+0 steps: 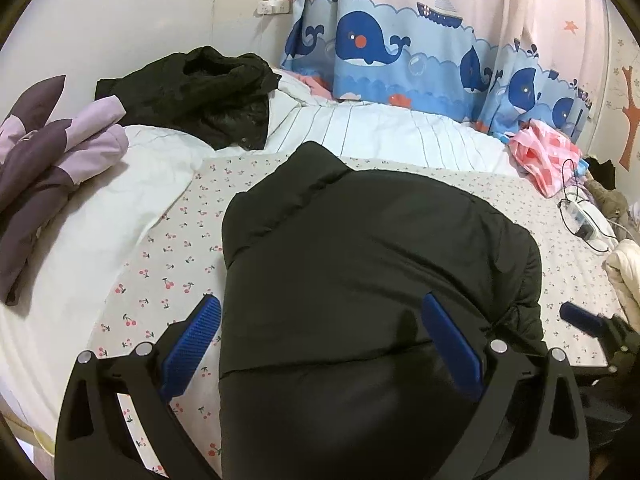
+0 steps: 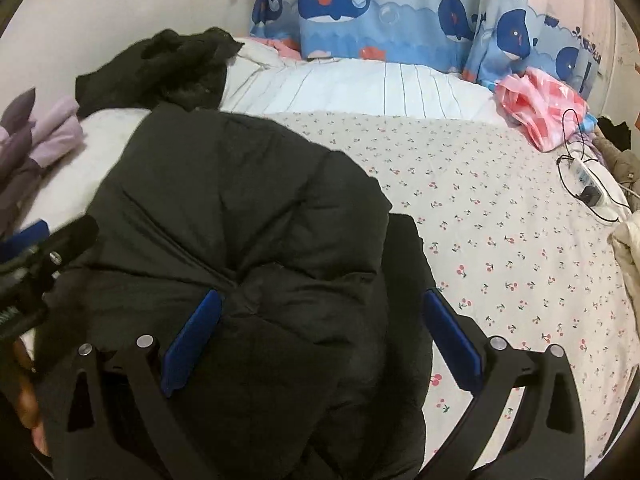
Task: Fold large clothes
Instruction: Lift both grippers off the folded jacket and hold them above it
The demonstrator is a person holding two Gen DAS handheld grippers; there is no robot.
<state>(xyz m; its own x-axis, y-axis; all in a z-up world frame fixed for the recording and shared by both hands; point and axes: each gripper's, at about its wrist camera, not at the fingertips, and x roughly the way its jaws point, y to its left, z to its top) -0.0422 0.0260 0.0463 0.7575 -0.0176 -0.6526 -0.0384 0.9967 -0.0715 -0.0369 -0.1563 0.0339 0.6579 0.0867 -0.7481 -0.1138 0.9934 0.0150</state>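
Black puffer jacket (image 1: 360,280) on cherry-print sheet (image 2: 500,220); blue whale-pattern curtain (image 1: 400,48); purple garment (image 1: 48,160)

A bulky black quilted puffer jacket (image 1: 360,264) is lying bunched on the cherry-print bed sheet (image 1: 168,264), its padded panels puffing upward, its stand-up collar pointing toward the far side, and its near end spilling toward the bed's front edge, creased into radiating folds (image 2: 240,288).

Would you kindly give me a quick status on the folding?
Both hand-held grippers open, left, right. Black puffer jacket bunched on bed, between both sets of jaws. Nothing in the way.
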